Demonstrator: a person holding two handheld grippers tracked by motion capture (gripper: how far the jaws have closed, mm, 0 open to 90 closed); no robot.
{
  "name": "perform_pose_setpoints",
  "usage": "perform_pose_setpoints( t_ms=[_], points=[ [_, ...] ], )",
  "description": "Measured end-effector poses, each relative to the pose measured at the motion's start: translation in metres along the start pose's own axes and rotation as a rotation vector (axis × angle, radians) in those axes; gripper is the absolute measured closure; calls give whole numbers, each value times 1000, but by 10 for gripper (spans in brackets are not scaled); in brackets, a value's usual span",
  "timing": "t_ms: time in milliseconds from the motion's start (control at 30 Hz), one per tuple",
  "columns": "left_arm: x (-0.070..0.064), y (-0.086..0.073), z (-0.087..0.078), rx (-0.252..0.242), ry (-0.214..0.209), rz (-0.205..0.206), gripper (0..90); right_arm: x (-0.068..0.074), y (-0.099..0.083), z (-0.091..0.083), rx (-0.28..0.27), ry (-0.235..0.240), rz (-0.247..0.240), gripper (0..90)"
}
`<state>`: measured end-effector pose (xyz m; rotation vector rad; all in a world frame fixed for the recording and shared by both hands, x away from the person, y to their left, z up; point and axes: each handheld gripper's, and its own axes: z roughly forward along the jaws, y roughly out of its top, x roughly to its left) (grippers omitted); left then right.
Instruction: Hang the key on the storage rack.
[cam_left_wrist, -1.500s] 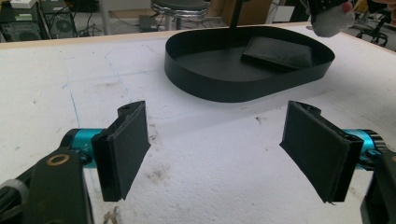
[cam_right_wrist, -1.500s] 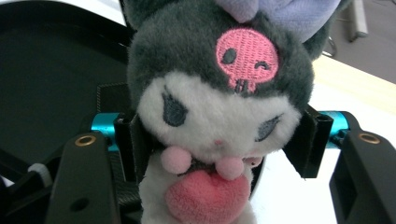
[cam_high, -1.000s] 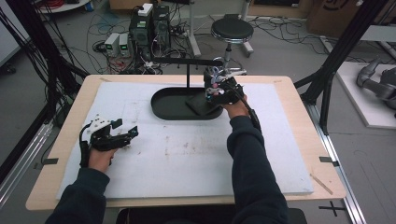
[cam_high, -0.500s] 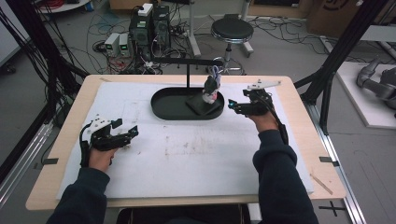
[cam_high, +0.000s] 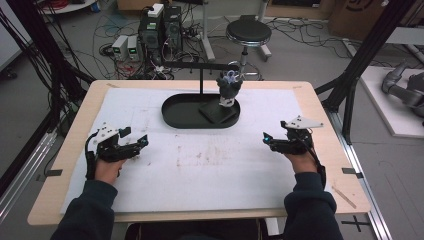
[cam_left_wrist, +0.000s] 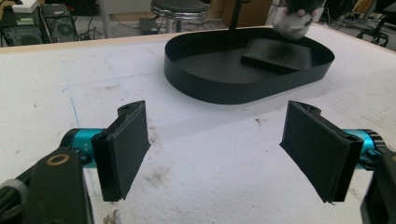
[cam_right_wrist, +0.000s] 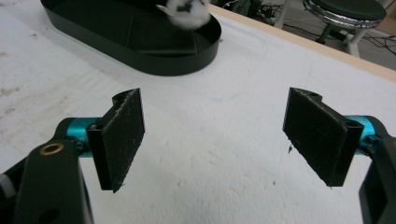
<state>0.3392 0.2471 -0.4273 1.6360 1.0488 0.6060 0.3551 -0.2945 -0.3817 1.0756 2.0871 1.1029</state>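
1. Currently, the small grey-and-white object (cam_high: 229, 88) hangs from the stand's bar (cam_high: 200, 66) above the black tray (cam_high: 175, 112).
2. Right gripper (cam_high: 270, 141): released, empty, well right of the tray.
3. Left gripper (cam_high: 140, 142): released, empty, over the white mat (cam_high: 210, 170).

Black oval tray (cam_high: 175, 114), grey-and-white toy (cam_high: 228, 86), stained white sheet (cam_high: 210, 165), pale wooden table (cam_high: 330, 125), teal-accented black grippers.
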Motion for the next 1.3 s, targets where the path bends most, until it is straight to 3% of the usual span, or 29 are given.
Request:
perform_pose_setpoints(
  t_ms=[133, 433, 1300],
  points=[
    [0, 0, 0, -2, 2, 0, 226, -5, -14, -2, 10, -17, 16, 211],
    [-2, 1, -1, -6, -4, 11, 226, -7, -20, -3, 21, -38, 6, 211],
    [-2, 2, 3, -22, 2, 10, 227, -8, -27, -3, 41, -48, -5, 211]
  ],
)
